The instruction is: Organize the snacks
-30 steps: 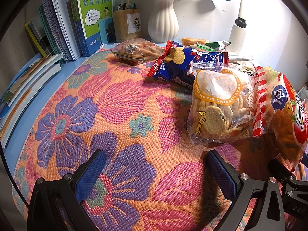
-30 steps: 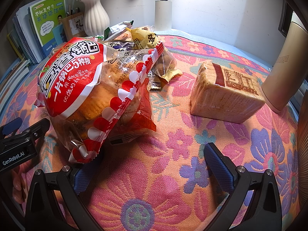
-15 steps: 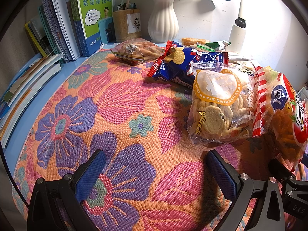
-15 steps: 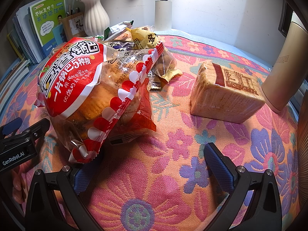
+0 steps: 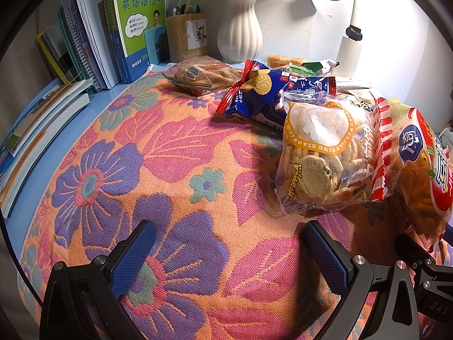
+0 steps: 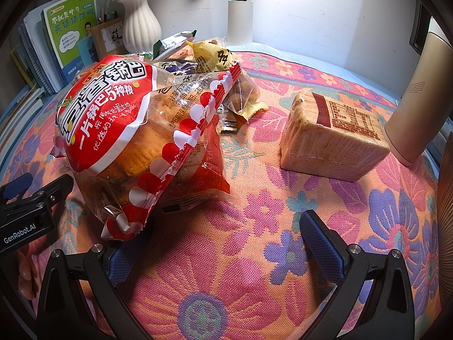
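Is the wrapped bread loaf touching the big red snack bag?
Apart. The right wrist view shows bare floral cloth between the wrapped bread loaf and the big red snack bag.

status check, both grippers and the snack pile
Left gripper open, empty. Right gripper open, empty, red-and-white crisp bag overhanging its left finger. Clear-wrapped bread loaf apart on the floral cloth.

The big red rice-cracker bag (image 5: 424, 170) is running off the right edge of the left wrist view, its label cut short. In the right wrist view that same bag (image 6: 119, 130) is covering the right gripper's left finger tip and hiding most of the snack pile behind it (image 6: 198, 53). The beige appliance (image 6: 416, 107) is getting clipped by the right edge. Fine print on the wrapped bread loaf (image 6: 334, 138) is staying too small to read.
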`<action>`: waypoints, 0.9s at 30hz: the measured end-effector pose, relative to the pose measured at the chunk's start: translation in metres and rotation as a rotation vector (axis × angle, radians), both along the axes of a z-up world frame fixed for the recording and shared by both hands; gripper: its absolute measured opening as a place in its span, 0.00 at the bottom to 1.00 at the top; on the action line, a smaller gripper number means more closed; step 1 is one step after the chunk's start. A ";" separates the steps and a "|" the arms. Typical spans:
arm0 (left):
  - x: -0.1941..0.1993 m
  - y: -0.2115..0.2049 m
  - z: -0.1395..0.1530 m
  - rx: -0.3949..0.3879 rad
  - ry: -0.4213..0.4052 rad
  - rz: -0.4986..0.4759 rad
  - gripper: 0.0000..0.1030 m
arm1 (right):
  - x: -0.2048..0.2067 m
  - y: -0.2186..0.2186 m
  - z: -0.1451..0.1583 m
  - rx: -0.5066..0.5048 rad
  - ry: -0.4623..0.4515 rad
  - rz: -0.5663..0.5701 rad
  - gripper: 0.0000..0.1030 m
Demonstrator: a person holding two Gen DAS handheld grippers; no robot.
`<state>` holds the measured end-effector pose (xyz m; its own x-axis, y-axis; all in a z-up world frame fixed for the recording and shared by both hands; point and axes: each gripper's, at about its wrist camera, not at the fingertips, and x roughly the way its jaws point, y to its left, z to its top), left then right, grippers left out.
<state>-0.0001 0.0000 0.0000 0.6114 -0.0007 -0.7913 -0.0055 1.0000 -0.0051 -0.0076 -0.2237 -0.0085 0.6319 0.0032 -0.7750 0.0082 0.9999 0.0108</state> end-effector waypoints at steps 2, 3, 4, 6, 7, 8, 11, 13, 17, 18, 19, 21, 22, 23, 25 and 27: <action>0.000 0.000 0.000 0.002 0.001 0.000 1.00 | 0.000 0.000 0.000 0.000 0.000 0.000 1.00; 0.000 0.000 0.000 0.001 0.001 0.000 1.00 | 0.000 0.000 0.000 0.000 0.000 0.000 1.00; 0.000 0.000 0.000 0.003 0.002 0.001 1.00 | 0.000 0.000 0.000 0.000 0.000 0.000 1.00; 0.000 0.000 0.000 0.005 0.008 0.007 1.00 | 0.000 0.000 0.000 0.001 0.000 0.000 1.00; 0.000 0.000 0.000 0.005 0.011 0.010 1.00 | 0.000 0.000 0.000 0.000 0.000 0.000 1.00; 0.000 -0.002 0.001 0.005 0.018 0.012 1.00 | 0.000 0.000 0.000 0.000 0.000 0.000 1.00; -0.004 -0.005 0.002 0.004 0.036 0.007 1.00 | -0.001 -0.001 0.000 0.006 0.011 0.009 1.00; -0.014 -0.006 0.003 0.010 0.045 -0.013 1.00 | -0.006 -0.002 0.002 0.015 0.052 0.041 1.00; -0.029 -0.005 0.003 0.017 0.046 -0.067 1.00 | -0.019 -0.009 0.001 0.008 0.075 0.160 1.00; -0.031 -0.005 0.003 0.014 0.043 -0.080 1.00 | -0.023 -0.011 0.001 0.013 0.074 0.173 1.00; -0.035 -0.003 0.004 0.007 0.042 -0.091 1.00 | -0.031 -0.011 0.000 0.011 0.075 0.185 1.00; -0.037 -0.001 0.006 0.003 0.053 -0.100 1.00 | -0.041 -0.011 -0.002 -0.004 0.081 0.199 1.00; -0.038 0.001 0.009 -0.006 0.047 -0.088 1.00 | -0.043 -0.014 0.000 -0.003 0.079 0.197 1.00; -0.040 0.005 0.012 -0.022 0.031 -0.076 1.00 | -0.047 -0.015 0.001 -0.001 0.070 0.196 1.00; -0.043 0.012 0.023 -0.058 -0.027 -0.068 1.00 | -0.057 -0.019 0.007 0.018 0.027 0.206 1.00; -0.045 0.016 0.039 -0.075 -0.100 -0.064 1.00 | -0.061 -0.021 0.019 0.028 -0.052 0.203 1.00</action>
<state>-0.0453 0.0165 0.0389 0.6842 -0.0993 -0.7225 0.0625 0.9950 -0.0776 -0.0684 -0.2447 0.0107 0.6553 0.1556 -0.7392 -0.1944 0.9803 0.0340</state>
